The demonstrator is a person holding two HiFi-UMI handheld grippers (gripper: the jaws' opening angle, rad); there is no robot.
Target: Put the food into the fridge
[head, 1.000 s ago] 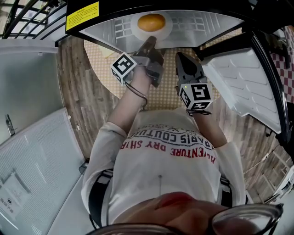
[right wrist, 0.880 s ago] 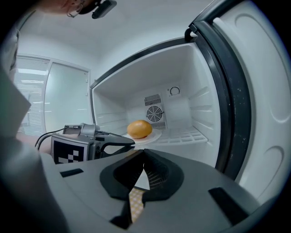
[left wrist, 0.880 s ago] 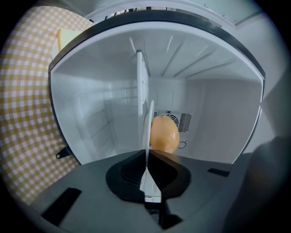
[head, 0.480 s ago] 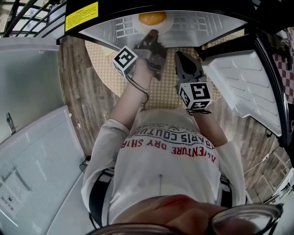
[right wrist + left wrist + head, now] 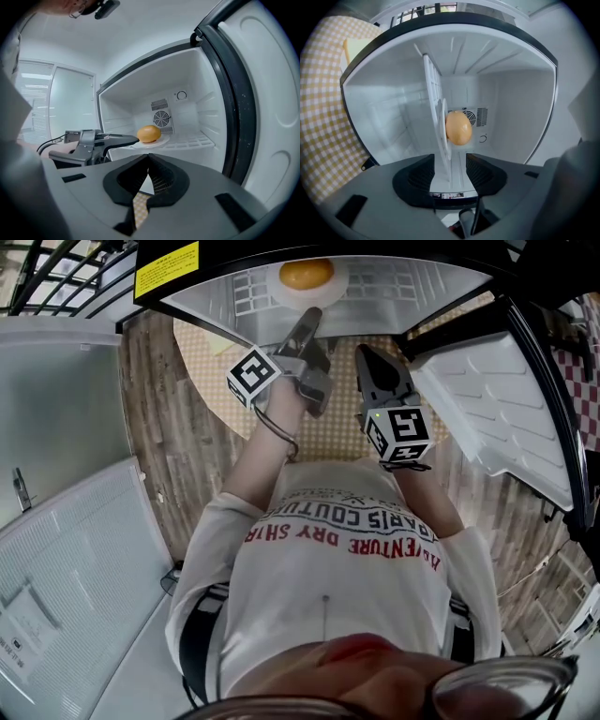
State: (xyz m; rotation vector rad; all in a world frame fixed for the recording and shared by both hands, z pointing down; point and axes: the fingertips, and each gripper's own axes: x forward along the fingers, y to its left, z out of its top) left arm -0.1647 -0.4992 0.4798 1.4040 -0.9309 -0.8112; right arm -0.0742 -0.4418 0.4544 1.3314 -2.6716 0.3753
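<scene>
One plate (image 5: 443,112) w/ food (image 5: 458,127) in fridge (image 5: 513,103); L claw (image 5: 450,161) just opened, spread round plate rim; R claw (image 5: 147,159) pressed together, empty.

One food item (image 5: 149,133), one plate (image 5: 164,139)

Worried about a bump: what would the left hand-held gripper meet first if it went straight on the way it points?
The white plate: its rim lies between the left hand-held gripper's jaws, which have just been opening. Beyond it, probably the round orange food.
</scene>
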